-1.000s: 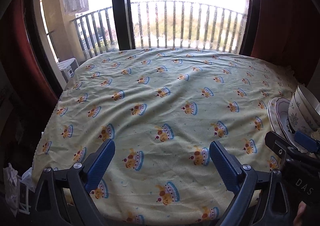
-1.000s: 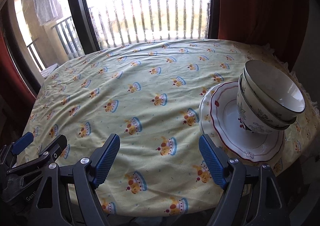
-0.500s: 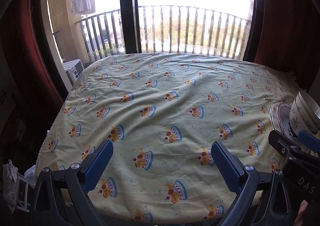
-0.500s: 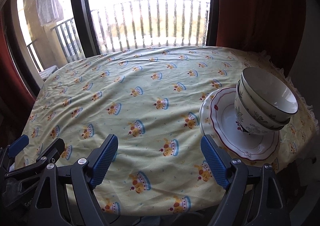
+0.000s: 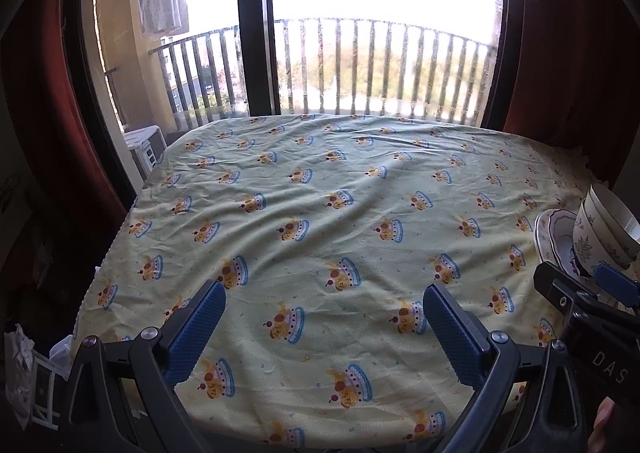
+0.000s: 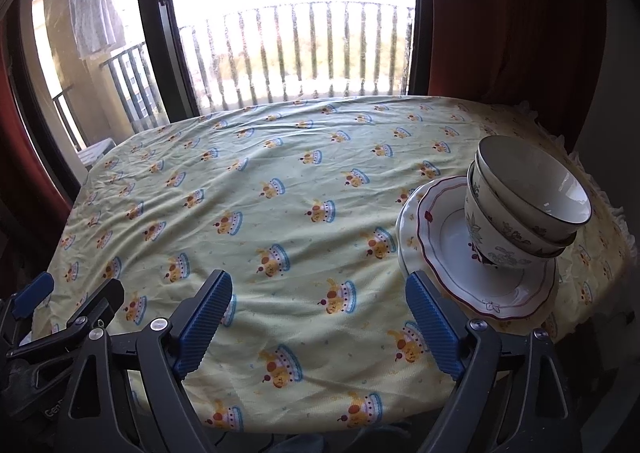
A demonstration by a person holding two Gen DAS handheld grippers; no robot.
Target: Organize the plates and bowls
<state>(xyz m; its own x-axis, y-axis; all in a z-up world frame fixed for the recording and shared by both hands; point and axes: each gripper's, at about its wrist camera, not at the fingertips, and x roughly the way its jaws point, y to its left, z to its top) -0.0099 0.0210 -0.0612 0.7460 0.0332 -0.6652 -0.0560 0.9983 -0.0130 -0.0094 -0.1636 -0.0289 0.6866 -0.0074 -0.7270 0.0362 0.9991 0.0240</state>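
Two nested white floral bowls (image 6: 528, 197) stand tilted on stacked plates, the top one red-rimmed (image 6: 448, 253), at the table's right side. The same bowls (image 5: 604, 229) and plates (image 5: 554, 237) show at the right edge of the left wrist view. My right gripper (image 6: 320, 321) is open and empty above the table's near edge, just left of the plates. My left gripper (image 5: 322, 333) is open and empty above the near edge, further left. The right gripper's body (image 5: 592, 313) shows in the left wrist view.
The table wears a yellow-green cloth with crown prints (image 5: 340, 213). A window with a dark frame (image 5: 256, 25) and balcony railing is behind it. Red curtains (image 6: 512, 21) hang at both sides. A white box (image 5: 146, 145) stands beyond the far left corner.
Both grippers have drawn back and tilted up a little, so the table sits lower in both views. Bowls and plates have not moved. Both stay open.
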